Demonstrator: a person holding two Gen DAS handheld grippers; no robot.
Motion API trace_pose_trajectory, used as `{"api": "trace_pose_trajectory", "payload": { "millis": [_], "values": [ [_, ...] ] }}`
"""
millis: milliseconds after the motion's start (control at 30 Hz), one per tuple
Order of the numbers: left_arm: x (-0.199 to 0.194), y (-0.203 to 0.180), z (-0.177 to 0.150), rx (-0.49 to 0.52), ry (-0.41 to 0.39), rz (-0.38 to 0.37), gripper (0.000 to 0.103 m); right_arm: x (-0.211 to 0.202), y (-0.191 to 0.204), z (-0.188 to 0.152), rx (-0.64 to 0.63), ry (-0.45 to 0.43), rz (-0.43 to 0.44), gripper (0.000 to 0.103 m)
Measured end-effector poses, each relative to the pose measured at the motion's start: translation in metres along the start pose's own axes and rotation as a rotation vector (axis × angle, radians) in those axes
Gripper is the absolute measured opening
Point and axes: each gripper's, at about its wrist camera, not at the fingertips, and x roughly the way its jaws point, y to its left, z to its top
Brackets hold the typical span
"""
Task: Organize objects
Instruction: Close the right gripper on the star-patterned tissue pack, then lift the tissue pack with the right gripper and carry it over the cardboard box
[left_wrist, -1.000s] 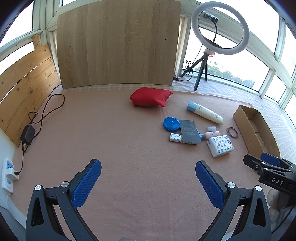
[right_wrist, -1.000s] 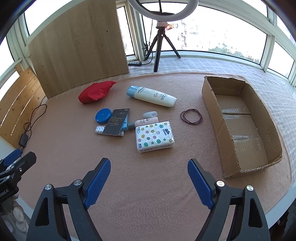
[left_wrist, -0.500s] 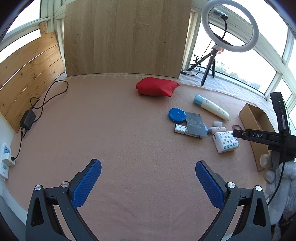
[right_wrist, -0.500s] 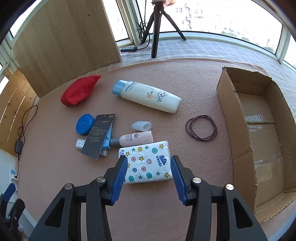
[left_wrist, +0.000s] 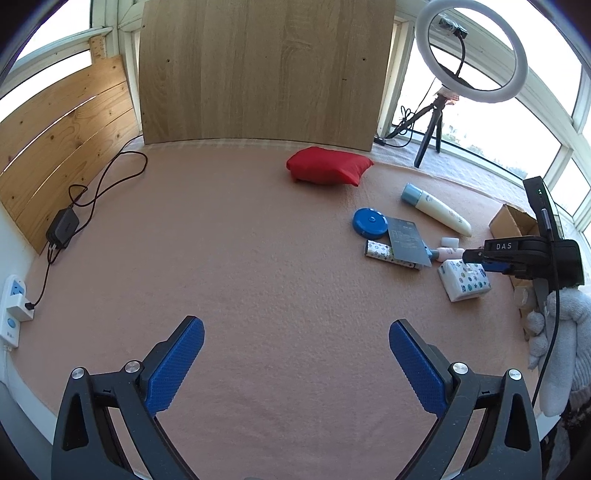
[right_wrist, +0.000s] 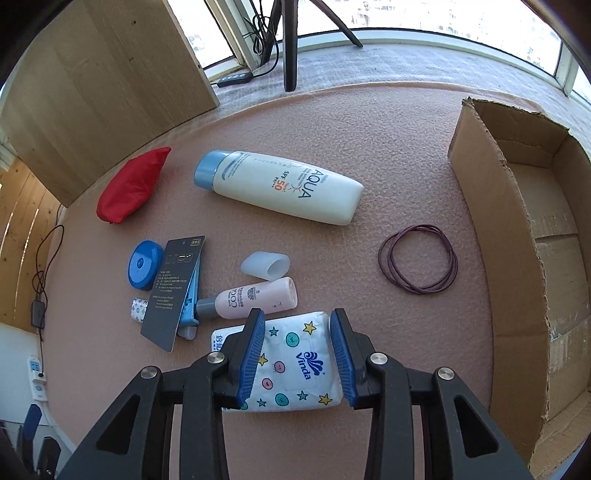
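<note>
A star-patterned tissue pack (right_wrist: 291, 373) lies on the pink mat near its front edge. My right gripper (right_wrist: 297, 356) hangs just over the pack, open but narrowed; one blue pad is over the pack's left part and the other at its right edge. In the left wrist view the right gripper (left_wrist: 478, 260) hovers above the same tissue pack (left_wrist: 465, 284). Beyond it lie a pink tube (right_wrist: 258, 297), a clear cap (right_wrist: 266, 264), a white sunscreen bottle (right_wrist: 284, 188) and a dark card (right_wrist: 177, 288). My left gripper (left_wrist: 295, 362) is wide open over bare mat.
An open cardboard box (right_wrist: 517, 240) stands at the right, with dark hair bands (right_wrist: 417, 258) beside it. A red pouch (right_wrist: 129, 188) and a blue disc (right_wrist: 144, 264) lie to the left. A wooden board (left_wrist: 258, 74), a ring light (left_wrist: 469, 51) and a power adapter (left_wrist: 62, 225) line the edges.
My right gripper has moved forward and down over the tissue pack, and its jaws have narrowed from wide open. The left gripper has stayed open and has shifted only slightly.
</note>
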Motion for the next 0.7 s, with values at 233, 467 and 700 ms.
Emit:
{"api": "trace_pose_trajectory", "payload": {
  "millis": [233, 467, 700],
  "values": [
    [0.018, -0.021, 0.006, 0.049, 0.026, -0.098, 0.099, -0.003, 0.012, -0.028, -0.004, 0.045, 0.067, 0.033],
    [0.058, -0.061, 0.005, 0.108, 0.123, -0.251, 0.099, -0.023, 0.023, -0.045, -0.078, 0.007, 0.082, 0.056],
    [0.088, -0.099, 0.001, 0.167, 0.181, -0.314, 0.092, -0.024, 0.014, -0.042, -0.089, 0.035, 0.105, 0.062]
  ]
}}
